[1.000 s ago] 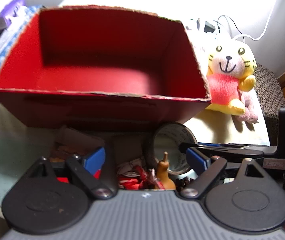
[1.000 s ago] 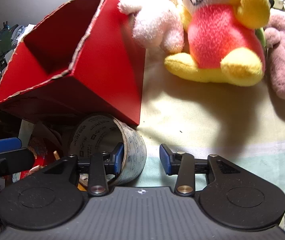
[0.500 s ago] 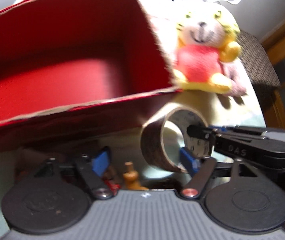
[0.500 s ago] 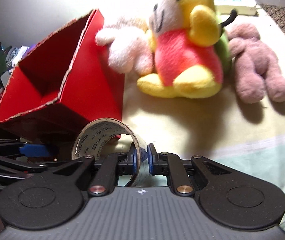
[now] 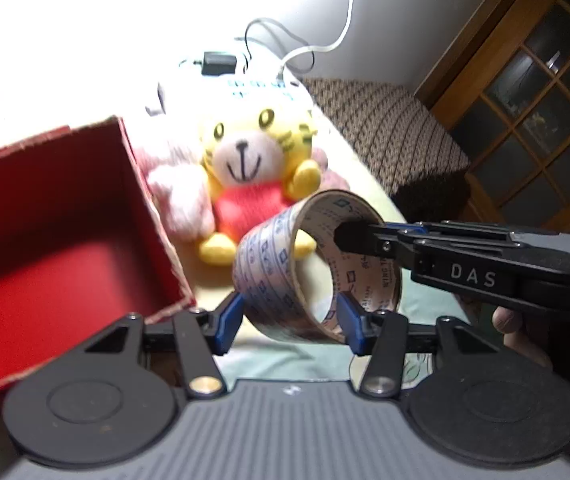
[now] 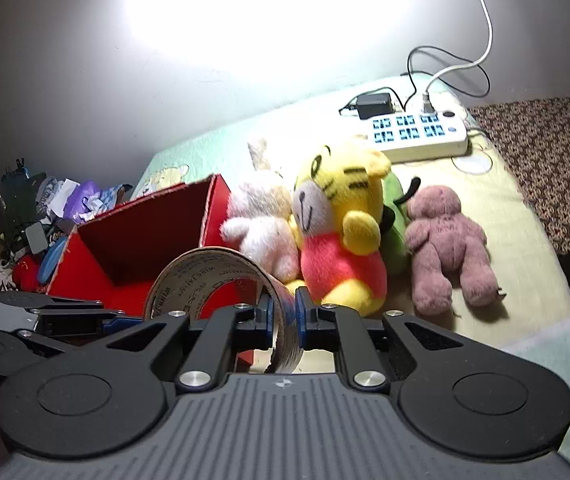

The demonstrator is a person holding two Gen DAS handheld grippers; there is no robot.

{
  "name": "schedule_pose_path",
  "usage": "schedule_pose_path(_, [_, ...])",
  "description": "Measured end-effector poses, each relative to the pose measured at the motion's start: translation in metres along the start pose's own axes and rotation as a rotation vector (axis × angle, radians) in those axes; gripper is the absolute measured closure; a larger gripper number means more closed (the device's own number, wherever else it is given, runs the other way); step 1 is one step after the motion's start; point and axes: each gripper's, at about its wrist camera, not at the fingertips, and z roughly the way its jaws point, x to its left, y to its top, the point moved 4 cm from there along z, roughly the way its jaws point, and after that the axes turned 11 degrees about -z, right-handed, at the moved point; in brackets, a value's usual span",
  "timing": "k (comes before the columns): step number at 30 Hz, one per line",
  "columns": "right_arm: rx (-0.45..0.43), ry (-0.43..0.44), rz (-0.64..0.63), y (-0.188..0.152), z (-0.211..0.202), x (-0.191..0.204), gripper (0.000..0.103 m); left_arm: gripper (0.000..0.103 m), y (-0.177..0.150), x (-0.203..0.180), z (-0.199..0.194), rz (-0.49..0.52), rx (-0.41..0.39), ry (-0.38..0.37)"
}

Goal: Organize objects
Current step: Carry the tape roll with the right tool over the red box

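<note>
Tape roll (image 6: 221, 280) is gripped by the right claw (image 6: 284, 314), its wall pinched between the two blue pads, one inside the ring and one outside. The roll is held off the bed, tilted, just in front of the red box (image 6: 133, 248). In the left wrist view, the same tape roll (image 5: 285, 280) is seen between the spread fingers of the left claw (image 5: 289, 320), which is released; whether its pads touch the roll cannot be told. The right claw (image 5: 349, 236) reaches in from the right side of that view. Just beyond the roll, the open red box (image 5: 65, 220) is seen on the left, its inside bare. Beside the box, a yellow tiger plush (image 6: 337, 232) in a red shirt is seated between a white plush (image 6: 261, 232) and a pink bear (image 6: 449, 248). Farther back, a power strip (image 6: 417, 136) with cables lies on the bed (image 6: 525, 240).
</note>
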Motion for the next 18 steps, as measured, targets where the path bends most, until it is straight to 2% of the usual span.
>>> schedule_pose_path(4, [-0.053, 0.048, -0.029, 0.027, 0.008, 0.014, 0.092, 0.051, 0.021, 0.015, -0.033, -0.004, -0.082, 0.009])
schedule_pose_path(10, [-0.065, 0.142, -0.08, 0.061, 0.037, 0.051, 0.092, 0.051, 0.038, 0.059, -0.066, -0.061, -0.175, 0.061])
schedule_pose_path(14, [-0.022, 0.203, -0.114, 0.071, 0.07, 0.08, 0.092, 0.051, 0.039, 0.099, -0.072, -0.118, -0.203, 0.124])
schedule_pose_path(18, [0.069, 0.258, -0.123, 0.076, 0.111, 0.11, 0.092, 0.051, 0.039, 0.143, -0.07, -0.18, -0.203, 0.192])
